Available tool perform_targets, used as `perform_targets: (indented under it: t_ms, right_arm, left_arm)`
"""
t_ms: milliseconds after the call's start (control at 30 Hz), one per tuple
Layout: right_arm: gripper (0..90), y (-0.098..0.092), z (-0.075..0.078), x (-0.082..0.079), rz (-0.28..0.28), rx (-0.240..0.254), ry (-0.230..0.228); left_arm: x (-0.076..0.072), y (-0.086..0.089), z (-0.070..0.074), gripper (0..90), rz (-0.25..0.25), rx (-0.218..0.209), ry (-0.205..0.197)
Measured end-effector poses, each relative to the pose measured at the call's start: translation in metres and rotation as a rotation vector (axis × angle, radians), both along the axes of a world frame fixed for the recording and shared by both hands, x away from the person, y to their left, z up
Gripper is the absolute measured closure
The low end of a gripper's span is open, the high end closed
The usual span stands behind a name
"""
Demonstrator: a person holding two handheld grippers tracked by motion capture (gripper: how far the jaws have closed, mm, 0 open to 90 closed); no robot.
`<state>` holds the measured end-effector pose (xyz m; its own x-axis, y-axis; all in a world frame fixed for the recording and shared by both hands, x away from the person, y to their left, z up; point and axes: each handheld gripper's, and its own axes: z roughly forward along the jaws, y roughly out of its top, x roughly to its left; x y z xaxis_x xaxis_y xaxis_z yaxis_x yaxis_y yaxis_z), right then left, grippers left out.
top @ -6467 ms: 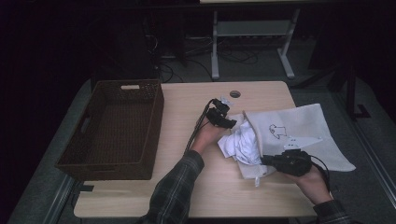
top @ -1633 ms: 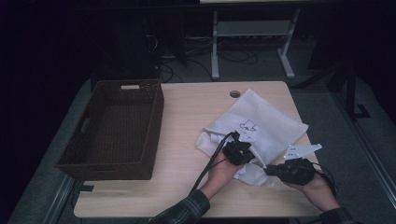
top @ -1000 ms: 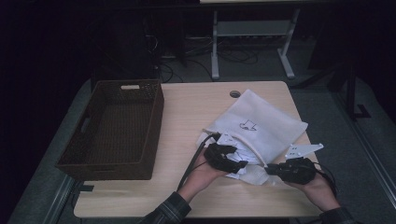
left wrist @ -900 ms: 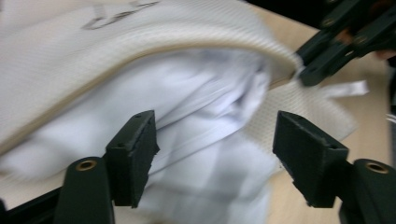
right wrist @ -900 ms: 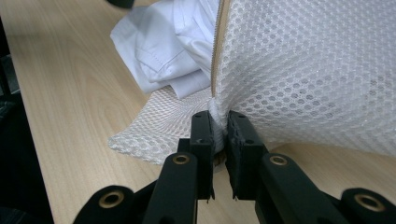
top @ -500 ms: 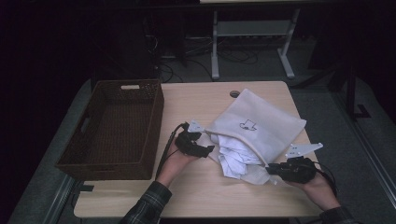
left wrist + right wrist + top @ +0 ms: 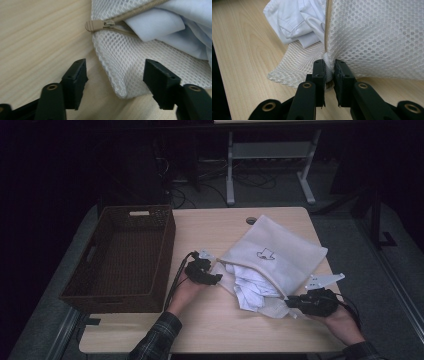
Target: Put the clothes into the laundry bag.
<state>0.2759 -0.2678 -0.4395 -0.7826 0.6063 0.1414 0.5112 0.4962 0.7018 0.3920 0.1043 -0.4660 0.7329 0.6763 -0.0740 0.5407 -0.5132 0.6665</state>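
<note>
Left tool (image 7: 216, 279) low over the bench (image 7: 210, 330), jaws apart and just been closing, nothing pinched, plaid-sleeved forearm behind, right tool (image 7: 289, 302) level, jaws clamped tight, hand wrapped around its body

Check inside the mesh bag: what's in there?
White clothing spills from the open zipper mouth of the mesh bag; a collar-like edge shows in the right gripper view. How much more sits deeper inside is hidden by the mesh.
</note>
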Motion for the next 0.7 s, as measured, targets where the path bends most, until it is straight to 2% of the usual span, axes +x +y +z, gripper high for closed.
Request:
perform_targets:
  t_ms: [100, 233, 400, 567, 700]
  right_arm:
    - [78.6, 0.000, 0.000, 0.000, 0.001, -0.001, -0.002]
    - [78.6, 0.000, 0.000, 0.000, -0.002, -0.007, -0.008]
    - [78.6, -0.002, 0.000, 0.001, -0.018, -0.013, -0.018]
    - [78.2, -0.007, 0.001, 0.005, -0.056, -0.009, -0.027]
    - [78.0, -0.012, 0.001, 0.009, -0.094, -0.004, -0.026]
  left_arm:
    - [-0.001, 0.000, 0.001, 46.1, -0.004, -0.010, 0.008]
    - [-0.002, 0.000, 0.003, 62.1, -0.003, 0.004, 0.017]
    - [-0.004, -0.001, 0.004, 77.6, -0.018, -0.002, 0.049]
    - [-0.013, 0.000, 0.006, 82.1, -0.009, -0.015, 0.054]
    - [-0.023, 0.003, 0.011, 82.5, -0.003, -0.049, 0.065]
